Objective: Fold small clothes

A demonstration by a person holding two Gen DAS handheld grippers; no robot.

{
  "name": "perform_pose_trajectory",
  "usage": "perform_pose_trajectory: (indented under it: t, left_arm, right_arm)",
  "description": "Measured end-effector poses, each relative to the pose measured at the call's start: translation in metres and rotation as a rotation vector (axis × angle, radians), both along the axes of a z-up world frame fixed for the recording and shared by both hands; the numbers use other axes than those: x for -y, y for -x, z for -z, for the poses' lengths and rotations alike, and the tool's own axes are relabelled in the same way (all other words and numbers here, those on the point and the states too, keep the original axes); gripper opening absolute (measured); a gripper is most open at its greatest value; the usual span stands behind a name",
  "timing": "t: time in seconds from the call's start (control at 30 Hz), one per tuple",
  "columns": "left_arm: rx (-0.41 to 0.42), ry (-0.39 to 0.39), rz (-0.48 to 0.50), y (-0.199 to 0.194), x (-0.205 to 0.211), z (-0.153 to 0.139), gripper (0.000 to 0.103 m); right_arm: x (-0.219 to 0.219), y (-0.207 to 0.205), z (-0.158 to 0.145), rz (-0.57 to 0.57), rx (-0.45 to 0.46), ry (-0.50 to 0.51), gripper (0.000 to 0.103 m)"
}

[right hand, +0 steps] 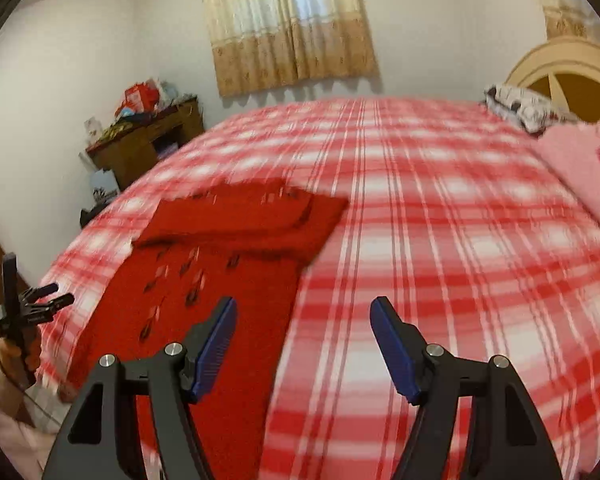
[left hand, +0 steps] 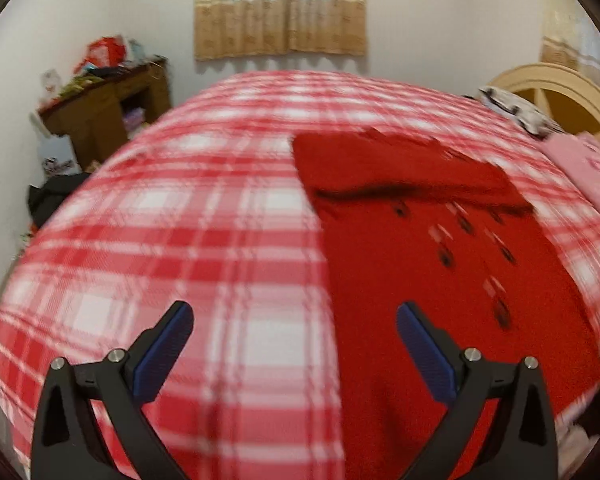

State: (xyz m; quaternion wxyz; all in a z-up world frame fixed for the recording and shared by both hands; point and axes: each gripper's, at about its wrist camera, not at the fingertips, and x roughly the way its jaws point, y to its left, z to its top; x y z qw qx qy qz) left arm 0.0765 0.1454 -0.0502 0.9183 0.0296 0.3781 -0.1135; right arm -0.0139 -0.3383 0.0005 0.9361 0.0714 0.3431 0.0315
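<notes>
While the red garment [left hand: 440, 280] lies flat on the plaid bedspread [left hand: 180, 220], its far part is already doubled back on itself, leaving a thick fold across the top and a long unfolded panel running toward the near edge of the bed. Its long axis runs from that near edge away toward the curtained window [left hand: 280, 8]. Seen from the left gripper [left hand: 294, 312], the cloth sits ahead and to the right, its edge passing between the fingers; from the right gripper [right hand: 303, 306] it sits ahead and to the left, reaching under the left finger. Both grippers seem about equally near the unfolded panel, one at each side, so the next fold probably needs both. Each gripper's jaws are spread wide with nothing between the blue pads [right hand: 216, 344], and neither touches the fabric. A pink blanket [right hand: 580, 168] lies well apart, by the headboard [right hand: 572, 68].
</notes>
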Motion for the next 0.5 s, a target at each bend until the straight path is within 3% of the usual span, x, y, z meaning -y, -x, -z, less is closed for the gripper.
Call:
perform_pose_trajectory:
  t: [0.27,0.5]
  left_arm:
    - [-0.063,-0.037,0.109,0.056,0.030,0.027,0.101]
    - [-0.175,0.014,0.112,0.074,0.032,0.051,0.090]
  right_arm:
    - [-0.043,0.026,0.070,-0.086,-0.160,-0.037,0.069]
    - [-0.059,0.051,0.095,-0.107,-0.226,-0.064,0.069]
